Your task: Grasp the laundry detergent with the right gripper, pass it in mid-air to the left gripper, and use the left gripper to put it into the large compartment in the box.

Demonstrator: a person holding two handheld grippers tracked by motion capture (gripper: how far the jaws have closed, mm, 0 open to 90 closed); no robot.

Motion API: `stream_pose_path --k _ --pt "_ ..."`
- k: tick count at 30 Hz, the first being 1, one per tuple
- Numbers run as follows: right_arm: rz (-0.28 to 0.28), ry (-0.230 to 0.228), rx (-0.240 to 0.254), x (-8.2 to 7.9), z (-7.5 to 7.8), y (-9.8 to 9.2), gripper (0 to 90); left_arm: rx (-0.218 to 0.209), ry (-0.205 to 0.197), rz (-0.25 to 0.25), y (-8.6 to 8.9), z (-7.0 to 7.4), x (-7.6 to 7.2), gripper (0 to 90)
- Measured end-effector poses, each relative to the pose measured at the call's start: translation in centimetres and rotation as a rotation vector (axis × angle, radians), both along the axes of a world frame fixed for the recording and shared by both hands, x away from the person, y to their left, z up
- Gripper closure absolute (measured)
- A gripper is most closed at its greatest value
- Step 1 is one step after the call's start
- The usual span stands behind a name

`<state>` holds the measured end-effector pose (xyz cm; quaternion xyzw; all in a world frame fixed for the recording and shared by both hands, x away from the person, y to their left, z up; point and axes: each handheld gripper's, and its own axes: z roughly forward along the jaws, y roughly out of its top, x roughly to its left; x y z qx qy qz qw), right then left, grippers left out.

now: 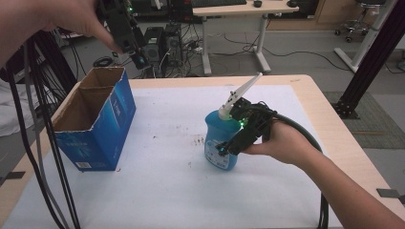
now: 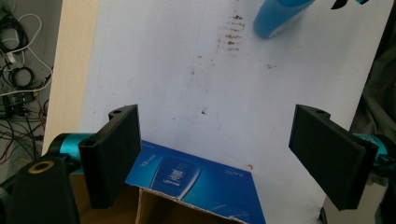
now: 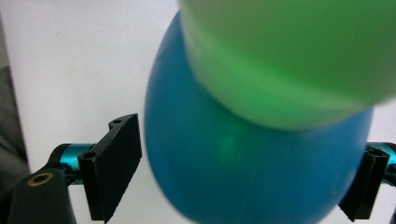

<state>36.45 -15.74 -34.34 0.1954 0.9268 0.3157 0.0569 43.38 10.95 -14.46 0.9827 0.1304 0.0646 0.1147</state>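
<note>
A blue pump bottle [image 1: 220, 160] with a white spout [image 1: 243, 90] stands upright on the white sheet. My right gripper [image 1: 224, 145] is open, with its jaws straddling the bottle's body and a thin gap on the left side. In the right gripper view the bottle [image 3: 243, 163] sits between the jaws of that gripper [image 3: 252, 186], and its top is a green-lit blur [image 3: 289, 56]. My left gripper [image 1: 136, 55] is held high over the table's far left edge, open and holding nothing [image 2: 215, 149]. It looks down on an open blue carton [image 2: 196, 179] and the bottle's base [image 2: 275, 18].
The blue cardboard carton [image 1: 110, 119] stands open-topped at the table's left. Small brown stains [image 1: 197, 140] mark the sheet left of the bottle. Black cables [image 1: 43, 157] hang down the left side. Desks, computers and a black frame post [image 1: 377, 52] stand beyond the table.
</note>
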Motion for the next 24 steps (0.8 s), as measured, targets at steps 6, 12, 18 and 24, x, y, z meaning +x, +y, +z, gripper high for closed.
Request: stream_pose_path --k 6,12,18,24 --pt "0.001 0.005 0.004 0.22 -0.16 0.07 18.3 -0.006 -0.002 0.008 0.09 -0.01 -0.03 17.0" --pt "0.005 0.009 0.019 0.22 -0.18 0.01 25.1 -0.002 -0.002 0.007 0.17 0.07 -0.09 17.0" --pt "-0.002 0.012 0.021 0.24 -0.24 0.05 25.7 -0.005 -0.003 0.012 0.18 0.03 -0.17 17.0" --pt "-0.001 0.014 0.026 0.21 -0.21 -0.03 27.6 0.0 -0.001 0.01 0.15 0.03 -0.17 17.0"
